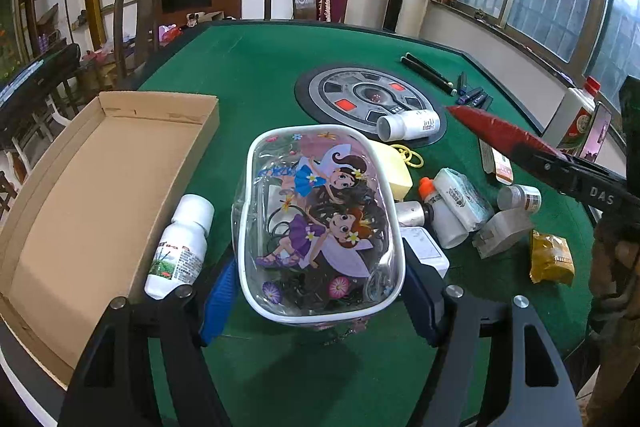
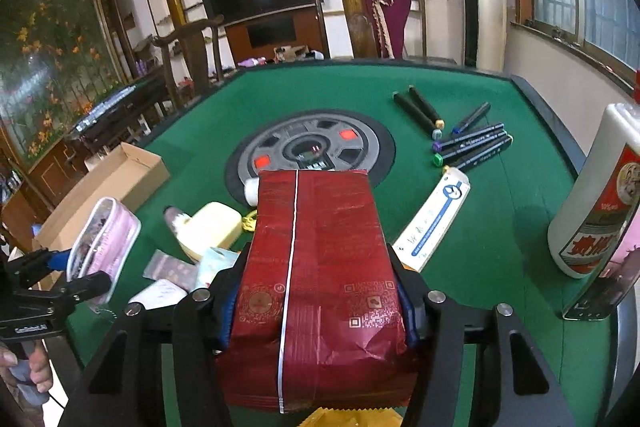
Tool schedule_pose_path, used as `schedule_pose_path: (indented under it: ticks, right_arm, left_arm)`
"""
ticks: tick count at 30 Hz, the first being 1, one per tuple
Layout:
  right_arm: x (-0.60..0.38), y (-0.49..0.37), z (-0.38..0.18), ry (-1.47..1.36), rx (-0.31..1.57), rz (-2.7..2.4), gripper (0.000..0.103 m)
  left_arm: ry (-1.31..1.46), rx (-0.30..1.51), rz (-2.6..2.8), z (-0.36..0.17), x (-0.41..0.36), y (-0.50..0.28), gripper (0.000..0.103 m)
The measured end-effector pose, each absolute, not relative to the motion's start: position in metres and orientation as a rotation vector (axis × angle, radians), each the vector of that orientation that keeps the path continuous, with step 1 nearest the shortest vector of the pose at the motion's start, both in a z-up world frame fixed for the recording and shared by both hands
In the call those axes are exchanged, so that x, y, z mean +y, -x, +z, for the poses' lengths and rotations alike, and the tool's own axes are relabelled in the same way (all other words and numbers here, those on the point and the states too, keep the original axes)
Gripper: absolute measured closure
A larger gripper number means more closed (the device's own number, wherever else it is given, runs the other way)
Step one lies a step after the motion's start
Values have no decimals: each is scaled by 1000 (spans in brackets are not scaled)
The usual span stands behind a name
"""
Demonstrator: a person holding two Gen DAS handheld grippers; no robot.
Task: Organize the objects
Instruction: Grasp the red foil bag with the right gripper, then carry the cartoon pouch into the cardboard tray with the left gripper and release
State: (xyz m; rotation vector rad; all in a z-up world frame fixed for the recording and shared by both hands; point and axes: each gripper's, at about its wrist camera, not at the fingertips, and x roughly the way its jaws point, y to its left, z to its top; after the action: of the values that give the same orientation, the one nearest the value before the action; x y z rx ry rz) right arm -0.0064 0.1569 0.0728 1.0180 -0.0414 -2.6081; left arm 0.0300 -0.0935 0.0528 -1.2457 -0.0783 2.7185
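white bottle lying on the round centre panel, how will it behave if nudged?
The bottle lies on its side on the panel, so it will probably roll. Smooth plastic, likely slippery between fingers. It looks small and probably light, so even a graze from the red pouch might shift it.

A see-through pouch [image 1: 320, 223] with a white rim and two cartoon fairy girls sits between the blue pads of the left tongs [image 1: 320, 291], which press its sides. Dark, tangled things fill it. A shiny dark red packet [image 2: 316, 267] with a thin silver stripe down it is pinched between the right tongs [image 2: 320, 307] and sticks out forward. An open brown cardboard box [image 1: 108, 179] lies flat on the green tabletop [image 1: 248, 67], left of the pouch.
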Motion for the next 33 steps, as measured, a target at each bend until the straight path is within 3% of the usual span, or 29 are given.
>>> schedule_pose_path:
  ticks: [17, 33]
  right_arm:
    - [119, -16, 86, -961, 0, -2534, 39]
    - [71, -33, 87, -922, 50, -2417, 39]
  left_arm:
    - [1195, -90, 2769, 69, -109, -43, 31]
    - [1273, -205, 3038, 72, -232, -53, 31]
